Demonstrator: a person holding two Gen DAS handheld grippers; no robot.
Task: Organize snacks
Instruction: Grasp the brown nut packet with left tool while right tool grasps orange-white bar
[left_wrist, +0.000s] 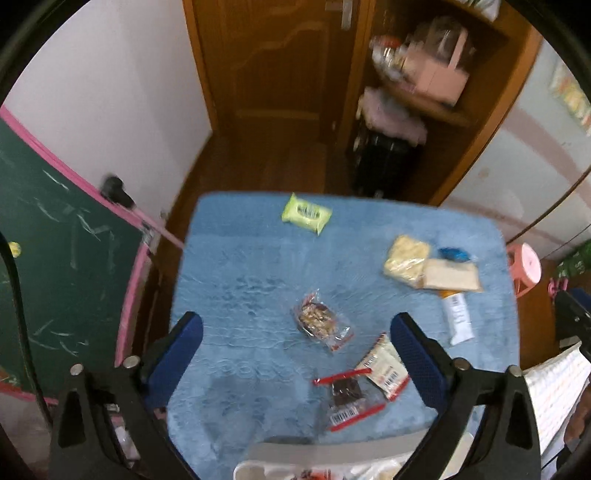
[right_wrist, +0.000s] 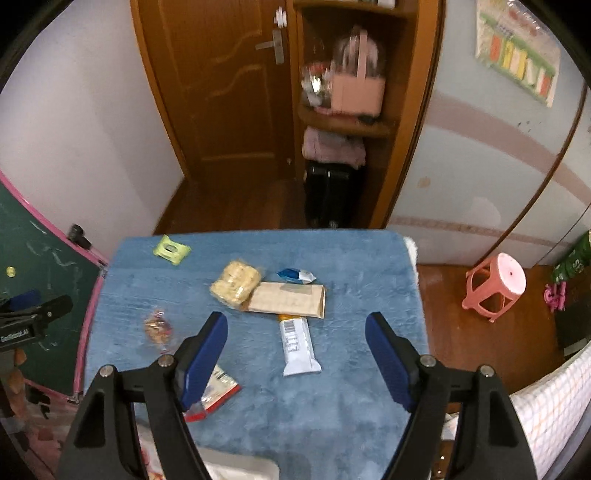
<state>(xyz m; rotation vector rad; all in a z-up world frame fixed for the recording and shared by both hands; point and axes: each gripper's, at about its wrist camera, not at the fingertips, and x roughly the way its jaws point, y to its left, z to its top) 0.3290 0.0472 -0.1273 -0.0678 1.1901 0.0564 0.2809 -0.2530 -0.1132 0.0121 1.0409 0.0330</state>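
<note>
Left gripper: the black two-finger left gripper (left_wrist: 296, 325) with blue pads hangs over the near half of the blue fleece-covered table (left_wrist: 240, 266), jaws spread wide, nothing between the pads.
Right gripper: the black right gripper (right_wrist: 296, 328) with blue pads hangs over the same blue cover, jaws wide, gripping nothing.
Between the left jaws: a clear packet of brown nut mix with red trim (left_wrist: 320, 320) lies flat near the table's middle; a clear red-edged packet with a dark snack and a barcode (left_wrist: 347, 397) lies nearer the table's front edge.
By the left gripper's right finger: a white and red barcode-printed packet (left_wrist: 384, 365) lies beside the dark snack packet and seems to touch it.
Between the right jaws: a long white wrapped bar with an orange end (right_wrist: 297, 345) lies lengthwise on the table, right of the table's middle.
Beyond the bar: a flat tan paper-wrapped slab (right_wrist: 288, 301) lies across the bar's orange end; a clear bag of pale yellow round biscuits (right_wrist: 235, 282) overlaps the slab's left end; a small blue and white sachet (right_wrist: 295, 275) lies just behind the slab.
Far left corner of the table: a lime-green soft packet (right_wrist: 171, 250) lies alone, well apart from the other snacks.
Floor right of the table: a pink plastic stool (right_wrist: 495, 286) stands upright.
Left of the table: a green chalkboard with a pink frame (left_wrist: 55, 258).
</note>
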